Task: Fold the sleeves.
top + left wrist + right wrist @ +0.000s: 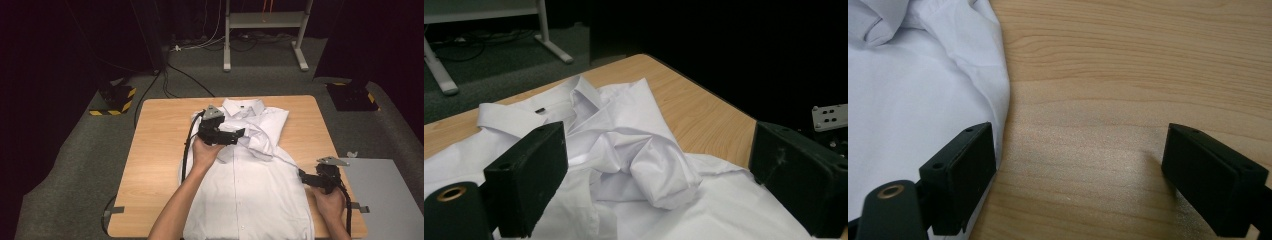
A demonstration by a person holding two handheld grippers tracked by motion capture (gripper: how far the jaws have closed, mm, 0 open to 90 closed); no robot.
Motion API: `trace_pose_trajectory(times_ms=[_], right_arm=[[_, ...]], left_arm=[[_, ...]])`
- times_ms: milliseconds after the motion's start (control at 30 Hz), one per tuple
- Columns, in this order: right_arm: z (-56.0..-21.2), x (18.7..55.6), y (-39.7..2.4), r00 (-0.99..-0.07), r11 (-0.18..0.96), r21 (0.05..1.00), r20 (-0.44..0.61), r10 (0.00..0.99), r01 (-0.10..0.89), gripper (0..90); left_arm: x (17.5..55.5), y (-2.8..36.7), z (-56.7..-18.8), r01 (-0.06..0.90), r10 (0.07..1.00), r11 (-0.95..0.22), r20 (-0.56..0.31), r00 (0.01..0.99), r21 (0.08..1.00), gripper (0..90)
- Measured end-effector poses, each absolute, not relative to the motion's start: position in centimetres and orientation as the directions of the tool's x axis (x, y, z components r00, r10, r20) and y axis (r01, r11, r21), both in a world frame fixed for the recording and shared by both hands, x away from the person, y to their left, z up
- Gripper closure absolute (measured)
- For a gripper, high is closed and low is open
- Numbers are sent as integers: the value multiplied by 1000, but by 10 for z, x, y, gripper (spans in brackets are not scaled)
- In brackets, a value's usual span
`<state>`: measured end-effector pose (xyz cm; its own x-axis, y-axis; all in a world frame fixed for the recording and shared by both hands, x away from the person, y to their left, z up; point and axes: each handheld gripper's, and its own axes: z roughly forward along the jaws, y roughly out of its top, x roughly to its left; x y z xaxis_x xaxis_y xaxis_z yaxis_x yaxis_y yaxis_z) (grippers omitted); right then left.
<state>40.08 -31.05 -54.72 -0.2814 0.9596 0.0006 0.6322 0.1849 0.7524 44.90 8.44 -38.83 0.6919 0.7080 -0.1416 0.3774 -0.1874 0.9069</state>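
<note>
A white button-up shirt (250, 190) lies front up on the wooden table (160, 150), its collar (243, 107) at the far end. One sleeve (260, 142) is folded across the chest in a bunched heap. My left gripper (240, 134) hovers over the upper chest, open, and points at that heap. In the left gripper view the crumpled sleeve (659, 170) sits between and beyond the wide-apart jaws of the left gripper (661, 145). My right gripper (304, 176) stands open at the shirt's right edge. In the right gripper view the right gripper (1083, 150) spans bare wood, with the shirt's hem (993, 85) by its left jaw.
A grey board (385, 195) adjoins the table's right side. Bare wood (305, 130) runs to the right of the shirt. On the carpet stand a metal stand (265, 30), cables (185, 75) and black bases with yellow stripes (117, 100).
</note>
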Motion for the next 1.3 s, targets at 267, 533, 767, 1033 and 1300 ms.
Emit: trace_pose_trajectory(times_ms=[267,533,767,1033,1300], right_arm=[[-547,401,-311,-281,185,752,1,960,632,138],[-547,401,-310,-281,185,752,0,960,632,138],[-547,401,-310,-281,185,752,0,960,632,138],[-547,401,-310,-281,185,752,0,960,632,138],[-547,401,-310,-281,185,752,1,960,632,138]], left_arm=[[445,99,-386,377,729,-168,-143,669,911,88],[440,113,-384,381,751,-154,-143,645,912,92],[437,125,-384,388,771,-138,-147,619,911,95],[430,138,-386,391,789,-121,-151,596,912,98],[423,149,-386,392,803,-107,-153,576,914,101]])
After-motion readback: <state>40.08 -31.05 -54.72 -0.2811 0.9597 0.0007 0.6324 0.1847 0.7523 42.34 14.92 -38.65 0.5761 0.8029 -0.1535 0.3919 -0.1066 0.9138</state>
